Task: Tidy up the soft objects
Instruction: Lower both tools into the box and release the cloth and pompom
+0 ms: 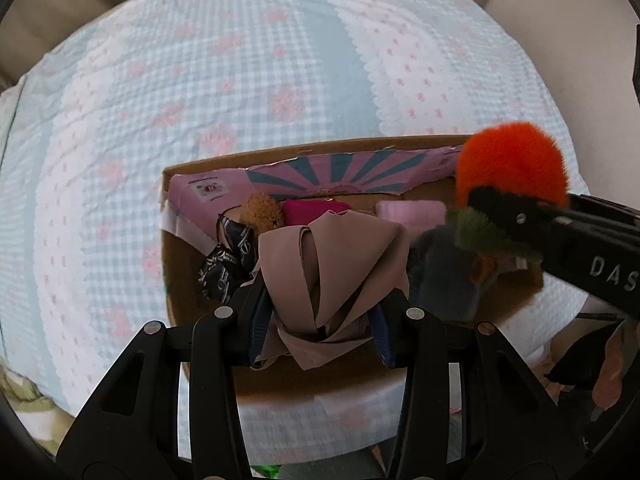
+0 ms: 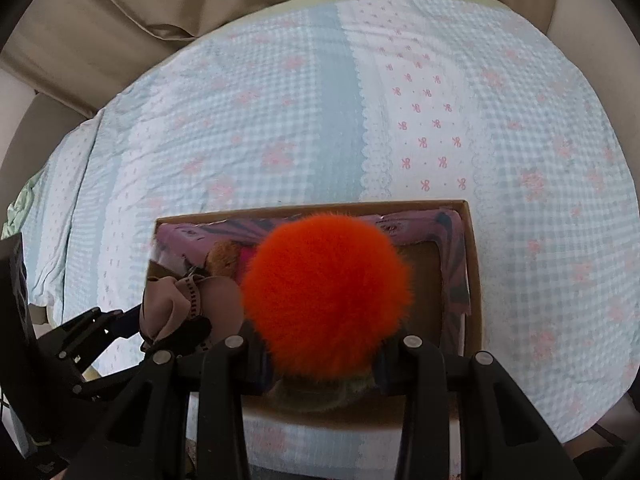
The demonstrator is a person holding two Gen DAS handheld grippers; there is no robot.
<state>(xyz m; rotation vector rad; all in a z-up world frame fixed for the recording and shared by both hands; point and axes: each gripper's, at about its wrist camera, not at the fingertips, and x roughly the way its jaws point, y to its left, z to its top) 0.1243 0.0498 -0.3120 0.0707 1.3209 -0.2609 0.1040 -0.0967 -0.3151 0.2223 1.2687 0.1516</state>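
Observation:
My left gripper (image 1: 320, 320) is shut on a bunched beige cloth (image 1: 332, 264), hanging over the near left part of an open cardboard box (image 1: 224, 160). In the right wrist view my right gripper (image 2: 320, 356) is shut on a fluffy orange toy (image 2: 324, 296) with green and grey fur below it, above the box (image 2: 474, 280). The orange toy (image 1: 512, 160) and right gripper (image 1: 516, 220) show at the right of the left wrist view. The beige cloth (image 2: 168, 304) and left gripper (image 2: 176, 328) appear at the lower left of the right wrist view.
Inside the box lie a tan plush (image 1: 262, 210), a magenta cloth (image 1: 312, 210), a pale pink pad (image 1: 412, 210) and a black patterned item (image 1: 228, 256). The box sits on a blue checked bedspread (image 1: 200, 80) with pink flowers. Beige drapes (image 2: 200, 0) hang behind the bed.

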